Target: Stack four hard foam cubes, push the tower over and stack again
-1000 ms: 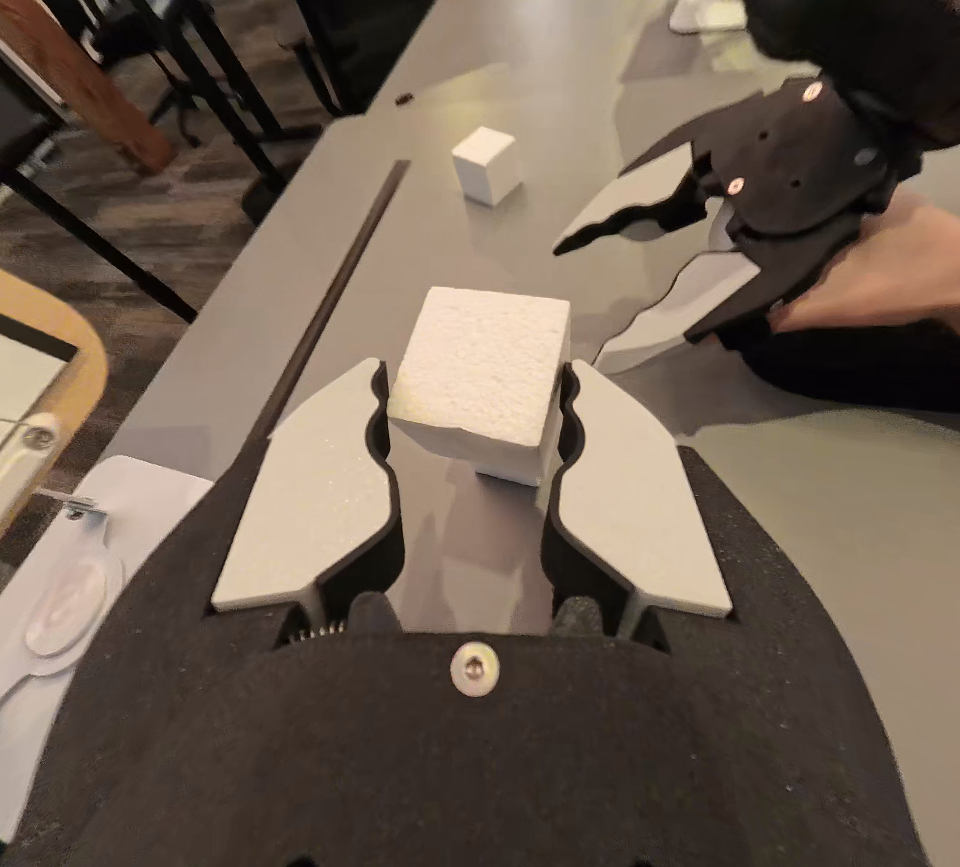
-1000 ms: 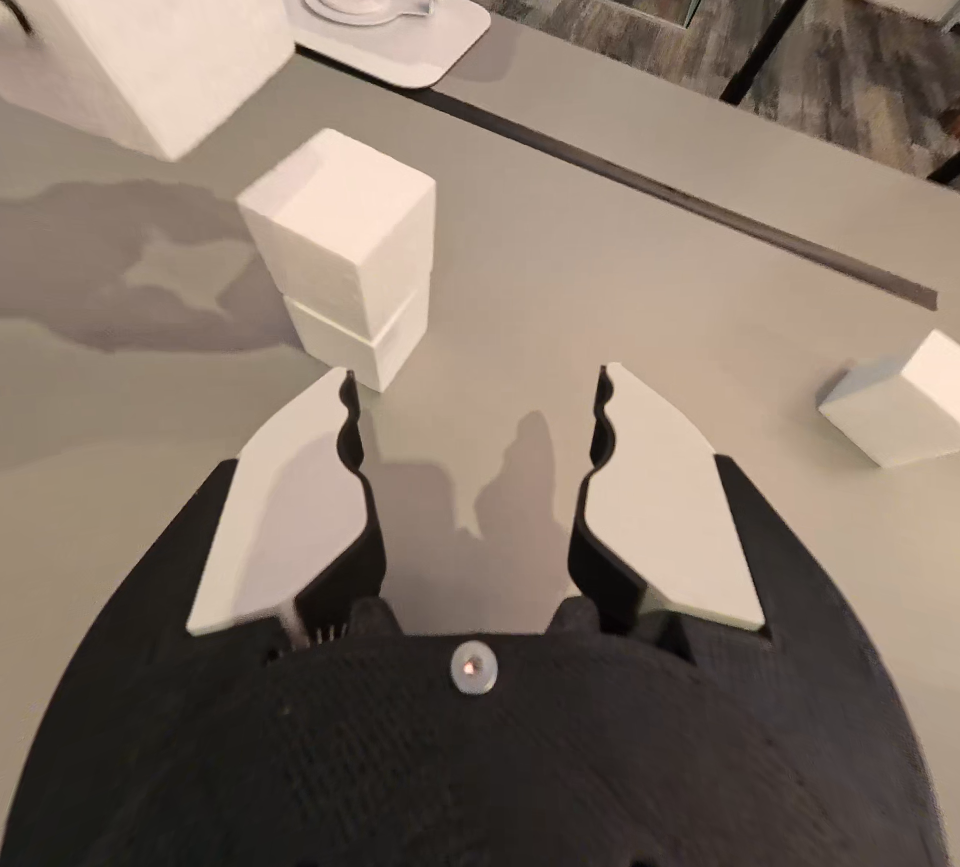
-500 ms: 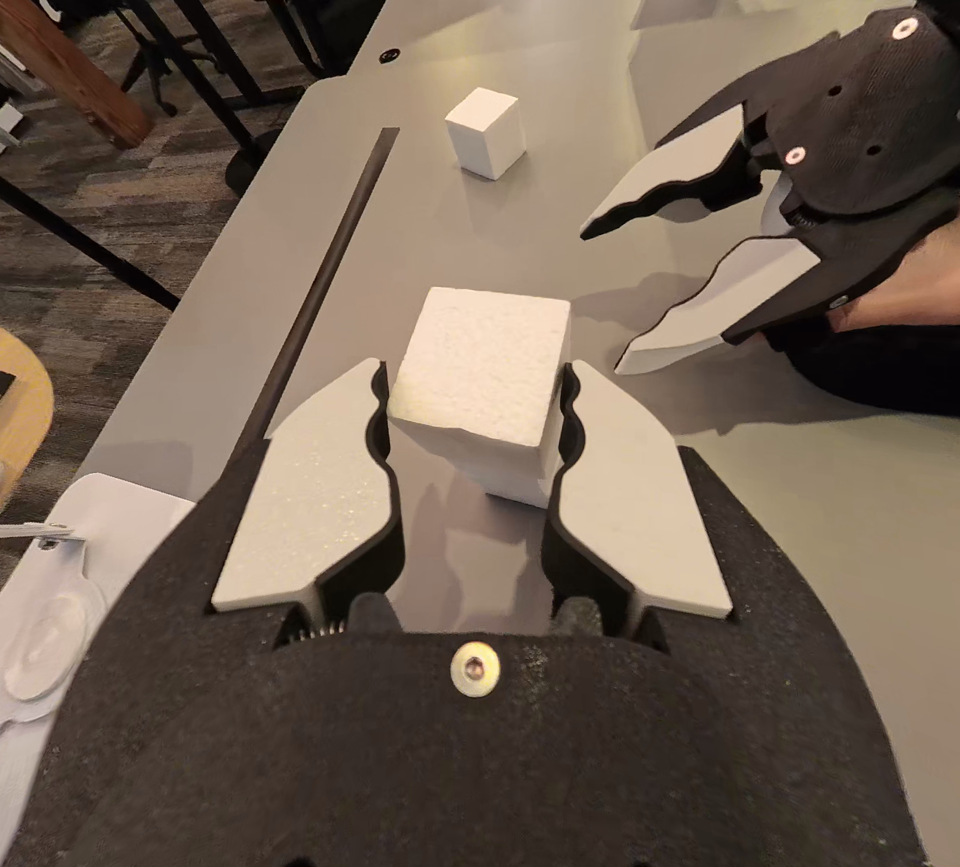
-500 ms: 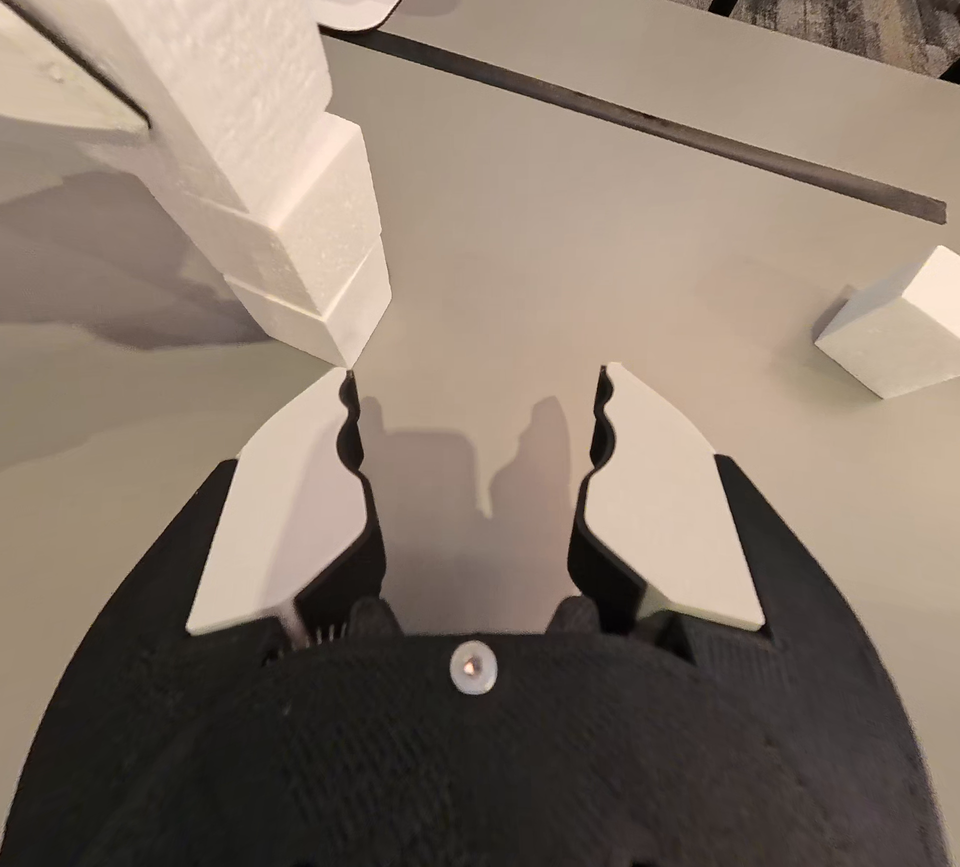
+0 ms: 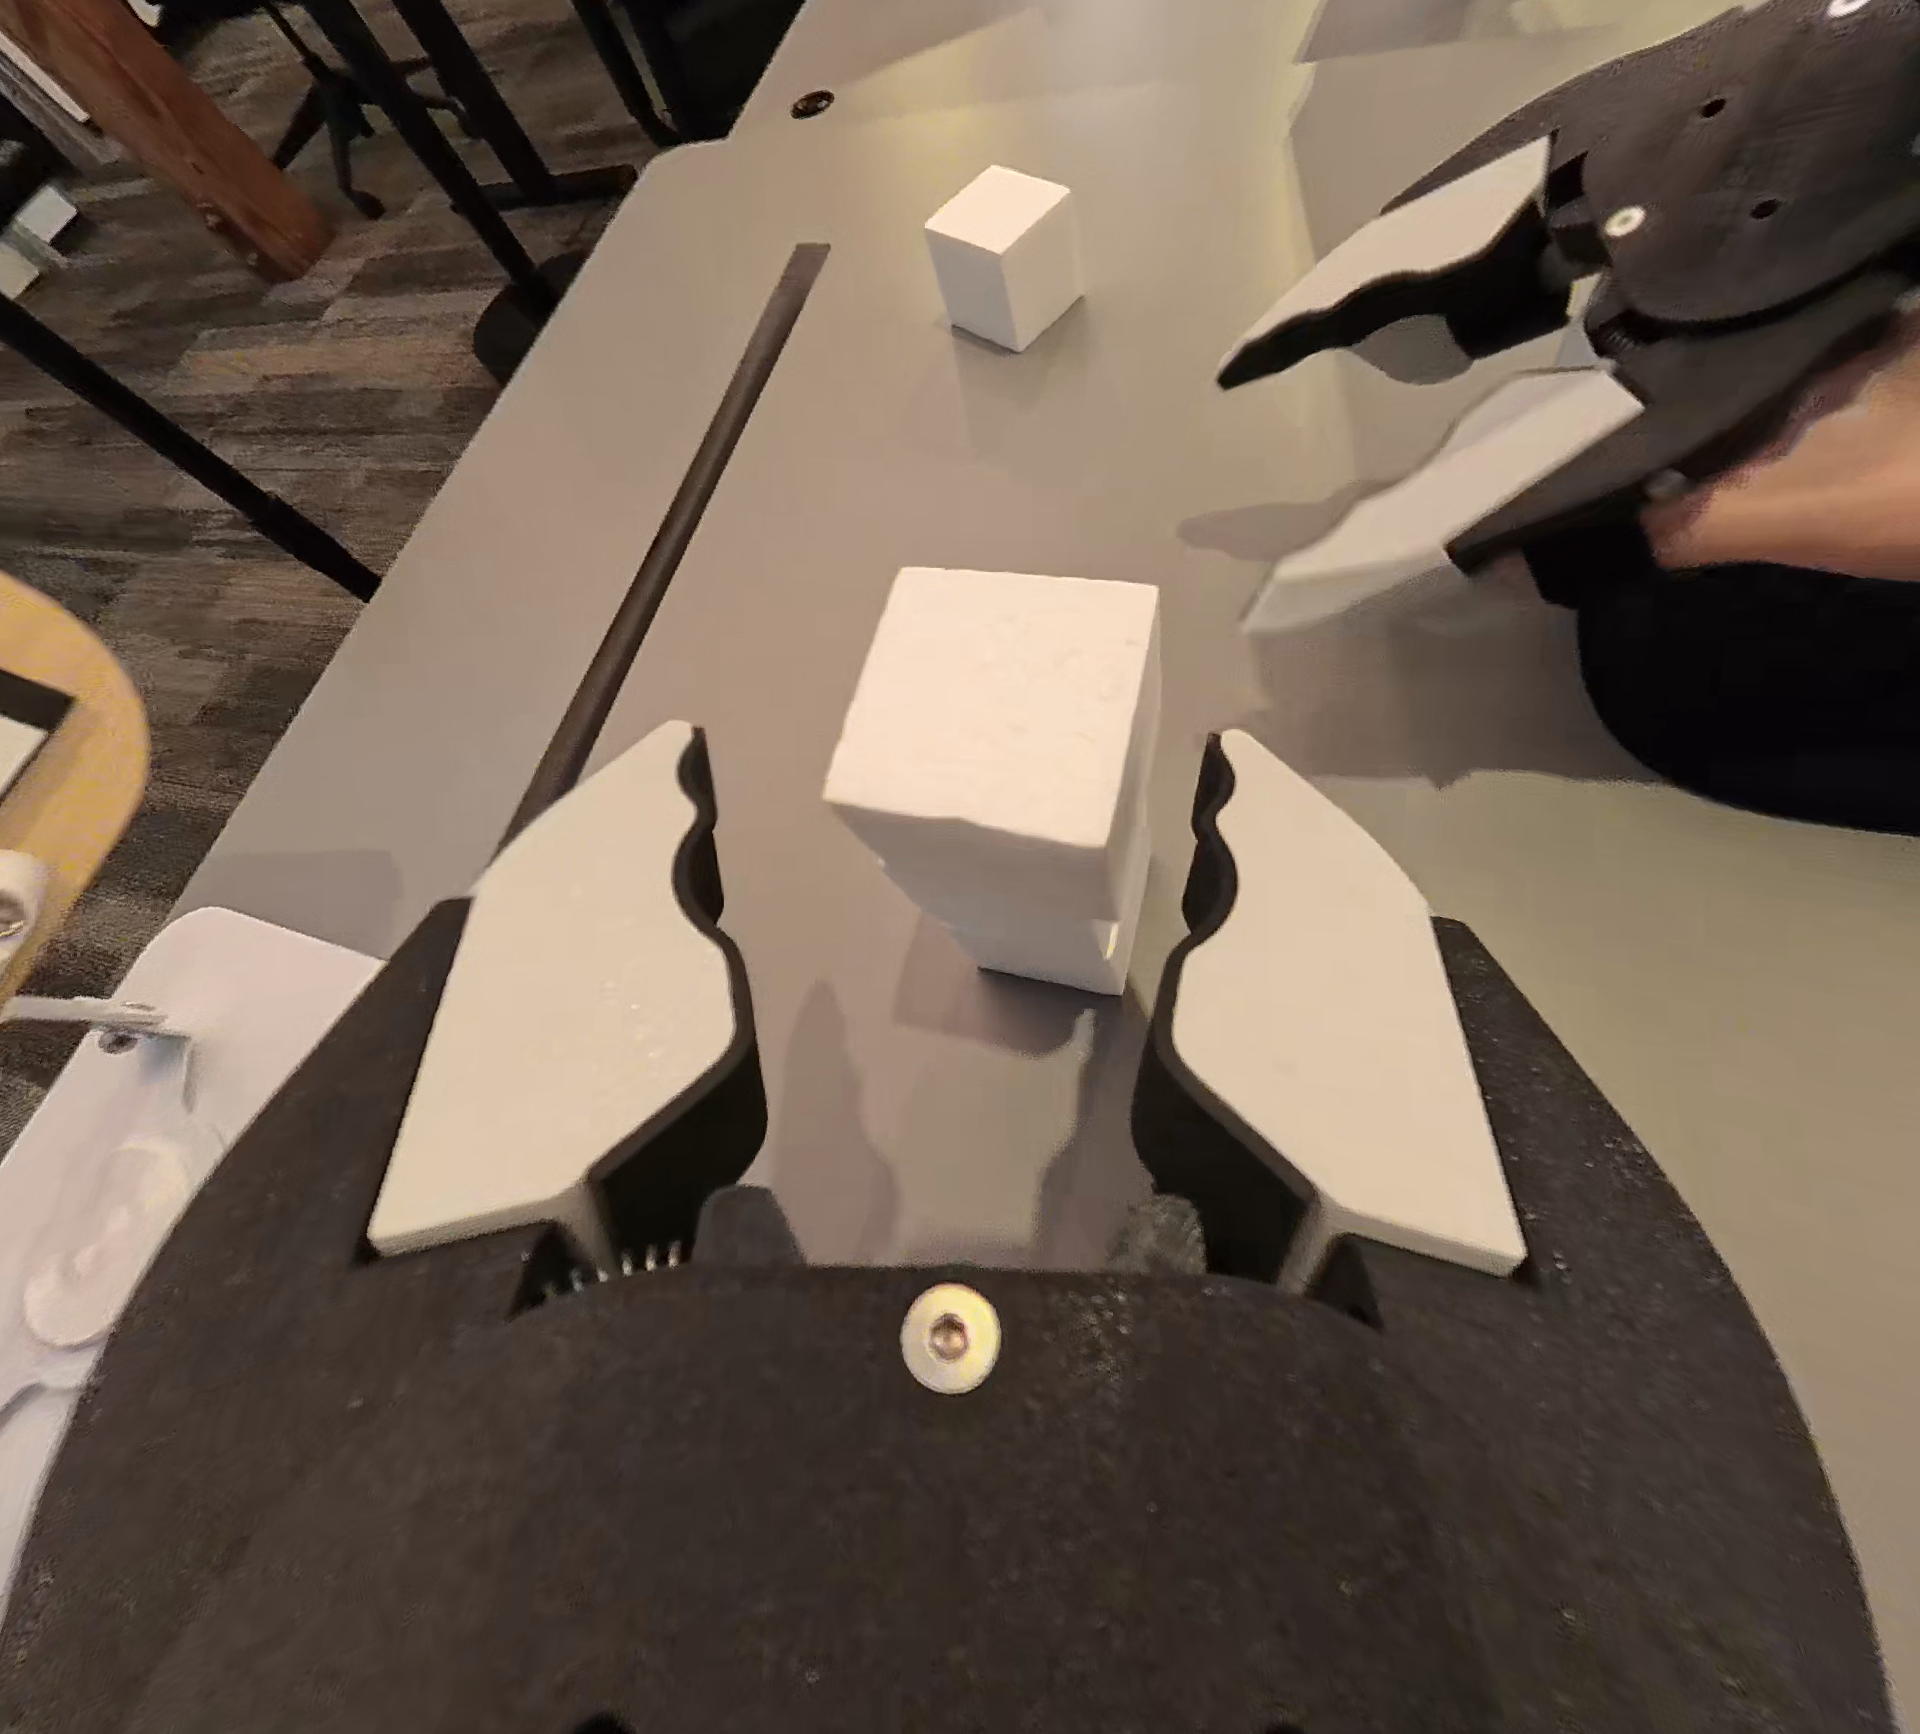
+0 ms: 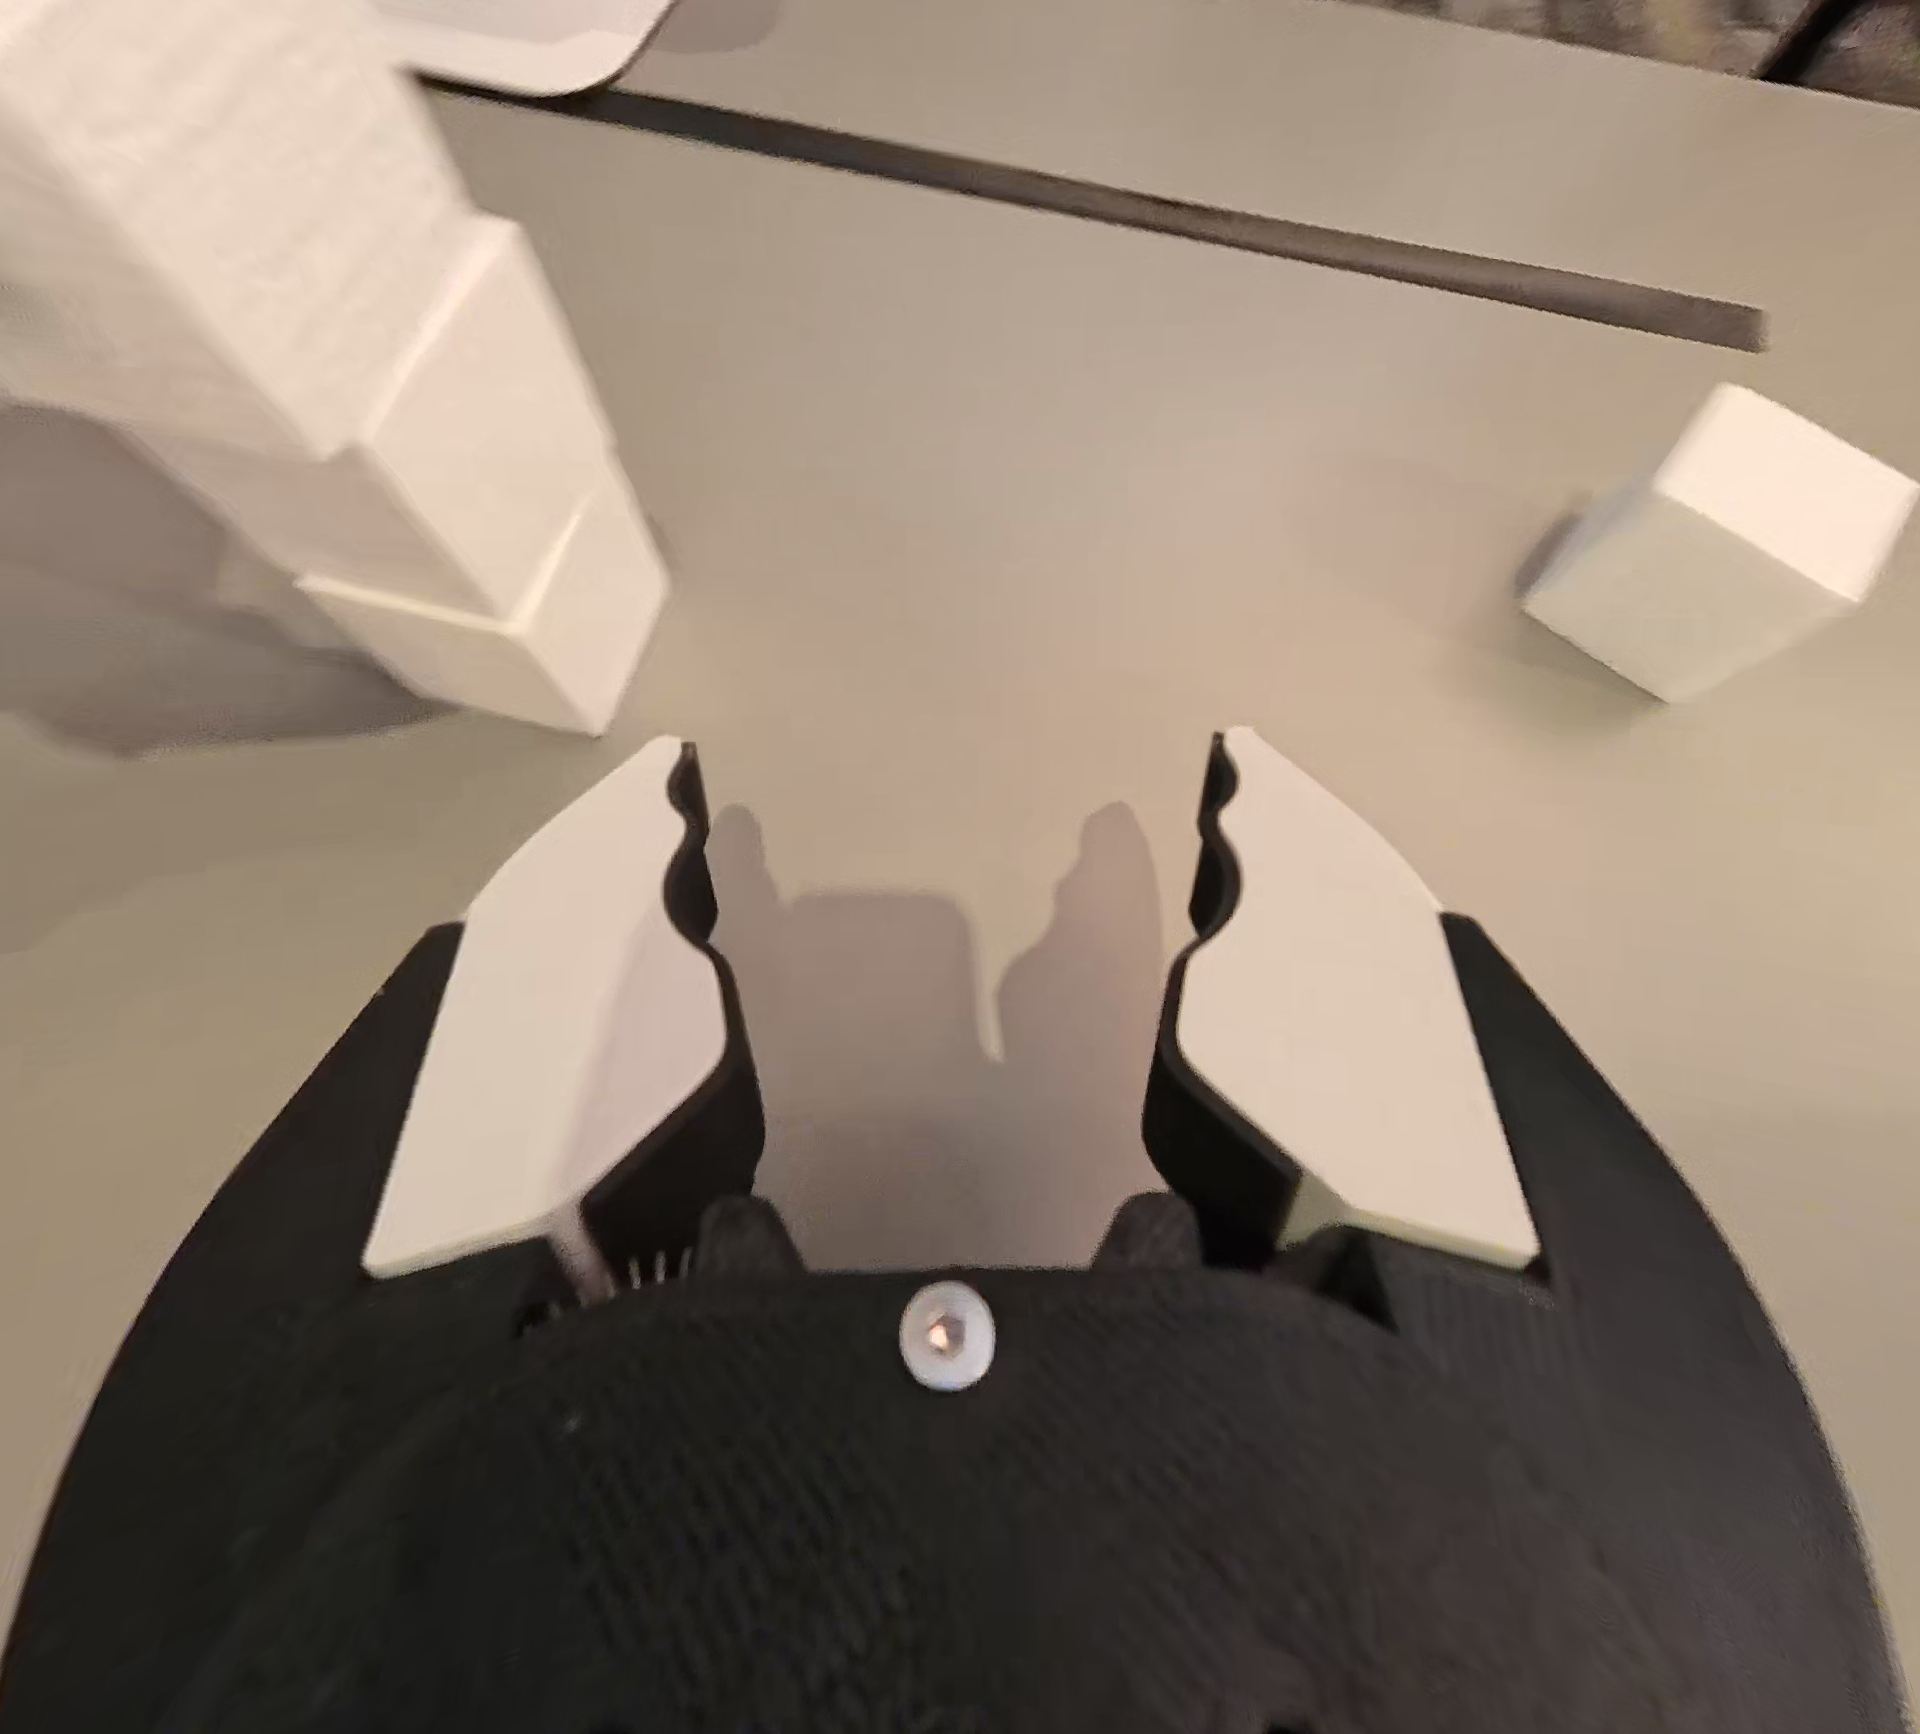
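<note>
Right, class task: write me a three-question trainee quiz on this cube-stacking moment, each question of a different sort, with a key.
1. True or false: the left tongs are clamped on the top cube of the stack.
2. How many cubes make up the stack on the grey table in the right wrist view?
3. Multiple choice: the loose cube lies A) on the stack, B) alone on the table, C) in the right tongs.

Key: 1 false, both fingers stand clear of it; 2 three; 3 B, and the right tongs are open and empty.
</note>
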`<state>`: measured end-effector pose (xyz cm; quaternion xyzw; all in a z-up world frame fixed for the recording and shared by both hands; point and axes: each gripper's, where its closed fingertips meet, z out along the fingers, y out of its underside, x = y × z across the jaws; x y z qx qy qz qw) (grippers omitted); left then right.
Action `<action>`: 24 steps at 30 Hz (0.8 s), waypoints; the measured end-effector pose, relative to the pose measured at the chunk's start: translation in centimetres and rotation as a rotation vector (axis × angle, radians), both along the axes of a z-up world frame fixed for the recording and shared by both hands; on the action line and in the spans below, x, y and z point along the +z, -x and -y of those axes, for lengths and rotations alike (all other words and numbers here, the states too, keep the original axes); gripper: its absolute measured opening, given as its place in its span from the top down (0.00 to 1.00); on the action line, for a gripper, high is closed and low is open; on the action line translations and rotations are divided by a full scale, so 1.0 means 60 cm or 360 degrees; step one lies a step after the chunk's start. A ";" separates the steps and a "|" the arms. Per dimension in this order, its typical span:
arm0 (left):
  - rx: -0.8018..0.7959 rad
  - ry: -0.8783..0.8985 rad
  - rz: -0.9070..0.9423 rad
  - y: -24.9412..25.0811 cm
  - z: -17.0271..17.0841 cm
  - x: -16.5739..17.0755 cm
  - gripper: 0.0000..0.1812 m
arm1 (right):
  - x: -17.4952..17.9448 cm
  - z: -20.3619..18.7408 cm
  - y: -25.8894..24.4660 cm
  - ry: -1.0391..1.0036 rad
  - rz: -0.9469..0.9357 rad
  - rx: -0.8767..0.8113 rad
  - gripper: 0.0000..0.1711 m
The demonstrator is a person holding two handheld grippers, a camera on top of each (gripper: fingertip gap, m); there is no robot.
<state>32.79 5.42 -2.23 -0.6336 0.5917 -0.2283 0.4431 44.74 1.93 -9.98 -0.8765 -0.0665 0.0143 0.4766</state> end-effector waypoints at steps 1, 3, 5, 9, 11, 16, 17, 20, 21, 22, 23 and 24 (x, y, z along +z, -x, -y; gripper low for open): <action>0.0002 -0.0002 0.0021 0.010 0.000 0.010 0.51 | 0.002 -0.003 -0.023 -0.0038 -0.0032 -0.0100 0.46; 0.0049 -0.0033 0.0081 0.035 -0.008 0.039 0.52 | -0.001 -0.016 -0.081 -0.0105 -0.0133 -0.0356 0.47; 0.0121 -0.0069 0.0157 0.064 -0.018 0.072 0.54 | -0.008 -0.034 -0.136 -0.0136 -0.0194 -0.0560 0.47; 0.0239 -0.0156 0.0226 0.113 -0.028 0.116 0.55 | -0.014 -0.070 -0.230 -0.0156 -0.0073 -0.0800 0.48; 0.0266 -0.0188 0.0249 0.128 -0.031 0.129 0.55 | -0.011 -0.091 -0.255 -0.0201 -0.0030 -0.0837 0.48; 0.0270 -0.0153 0.0291 0.137 -0.032 0.133 0.56 | -0.034 -0.146 -0.274 -0.0147 0.0012 -0.0833 0.48; 0.0266 -0.0148 0.0292 0.136 -0.033 0.132 0.56 | -0.042 -0.155 -0.278 -0.0112 -0.0002 -0.0842 0.48; 0.0288 -0.0152 0.0267 0.137 -0.041 0.126 0.56 | -0.060 -0.172 -0.294 -0.0029 -0.0007 -0.0867 0.48; 0.0295 -0.0152 0.0257 0.137 -0.044 0.124 0.56 | -0.063 -0.176 -0.299 -0.0013 -0.0005 -0.0868 0.48; 0.0296 -0.0147 0.0251 0.136 -0.046 0.122 0.56 | -0.064 -0.180 -0.302 -0.0007 -0.0011 -0.0859 0.50; 0.0296 -0.0143 0.0248 0.135 -0.047 0.120 0.56 | -0.065 -0.184 -0.300 -0.0002 -0.0030 -0.0825 0.56; 0.0298 -0.0140 0.0248 0.134 -0.049 0.120 0.56 | -0.066 -0.188 -0.294 0.0002 -0.0056 -0.0773 0.66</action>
